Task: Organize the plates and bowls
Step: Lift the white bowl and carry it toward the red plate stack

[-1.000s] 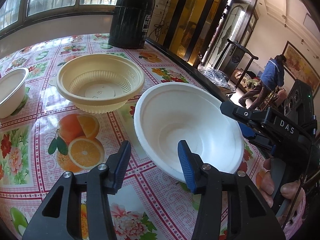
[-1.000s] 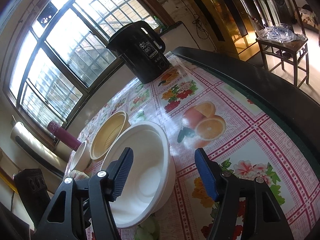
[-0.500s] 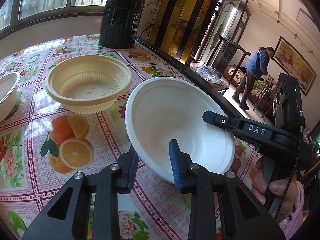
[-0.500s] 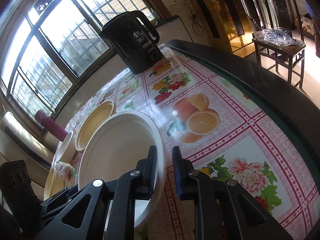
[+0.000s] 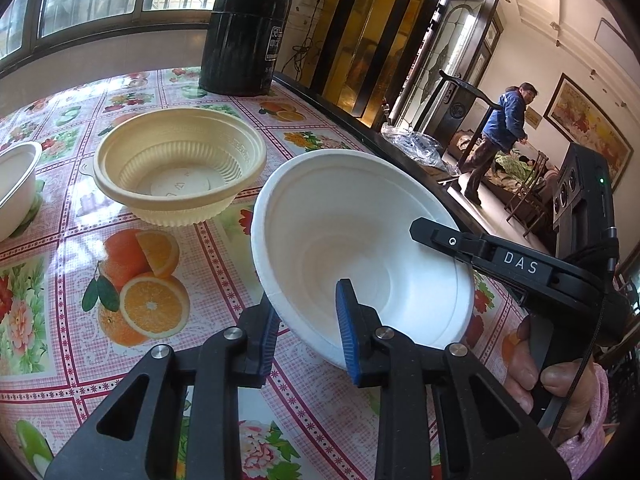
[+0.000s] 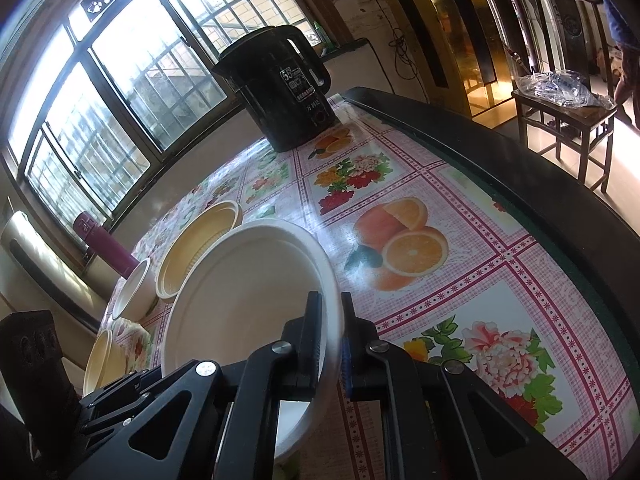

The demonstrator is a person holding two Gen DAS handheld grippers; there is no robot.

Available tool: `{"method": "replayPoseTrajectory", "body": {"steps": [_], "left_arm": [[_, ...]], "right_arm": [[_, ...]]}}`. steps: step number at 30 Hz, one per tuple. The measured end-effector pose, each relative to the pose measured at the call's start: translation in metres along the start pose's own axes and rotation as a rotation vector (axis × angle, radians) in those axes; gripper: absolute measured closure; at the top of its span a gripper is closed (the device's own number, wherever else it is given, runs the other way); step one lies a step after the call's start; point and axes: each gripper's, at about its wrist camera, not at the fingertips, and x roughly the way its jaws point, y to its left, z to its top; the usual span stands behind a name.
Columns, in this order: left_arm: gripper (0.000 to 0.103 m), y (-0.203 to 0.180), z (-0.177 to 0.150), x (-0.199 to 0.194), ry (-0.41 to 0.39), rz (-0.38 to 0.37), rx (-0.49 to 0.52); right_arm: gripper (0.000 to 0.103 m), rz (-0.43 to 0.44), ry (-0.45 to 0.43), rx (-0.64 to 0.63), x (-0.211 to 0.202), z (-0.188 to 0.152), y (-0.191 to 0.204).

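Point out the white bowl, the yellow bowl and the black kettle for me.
white bowl (image 5: 360,216): left wrist view, bare inner wall.
yellow bowl (image 5: 180,160): left wrist view, ribbed inner wall.
black kettle (image 6: 280,92): right wrist view, front of its body.

- My left gripper (image 5: 308,330) has its jaws clamped on the near rim of the white bowl (image 5: 362,248), one pad inside, one outside.
- The right gripper (image 5: 500,262) reaches onto the same bowl's far rim; whether it's pinching, I can't tell from here.
- Beige ribbed bowl (image 5: 178,172) sits just behind on the fruit-print bench (image 5: 60,280).
- Another white bowl (image 5: 14,184) pokes in at the left edge.
- Black kettle (image 5: 246,34) at the back by the window.
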Motion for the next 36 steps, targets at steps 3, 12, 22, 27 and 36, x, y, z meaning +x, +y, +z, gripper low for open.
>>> {"method": "replayPoseTrajectory", "body": {"steps": [3,12,22,27,36], "left_arm": [[0.078,0.000,0.000,-0.001,-0.005,0.000,-0.002],[0.078,-0.001,0.000,-0.010,-0.032,0.021,-0.002],[0.078,0.002,-0.015,-0.035,-0.070,0.059,-0.036],[0.078,0.007,-0.024,-0.051,-0.084,0.079,-0.061],[0.078,0.013,-0.037,-0.087,-0.112,0.133,-0.083]], "right_arm": [[0.095,0.004,-0.005,-0.002,-0.001,0.000,0.000],[0.095,0.026,-0.025,0.006,-0.007,-0.002,0.002],[0.095,0.071,-0.030,0.030,-0.010,-0.013,0.010],[0.095,0.104,-0.036,0.028,-0.016,-0.023,0.020],[0.094,0.201,-0.046,0.045,-0.031,-0.042,0.040]]}}
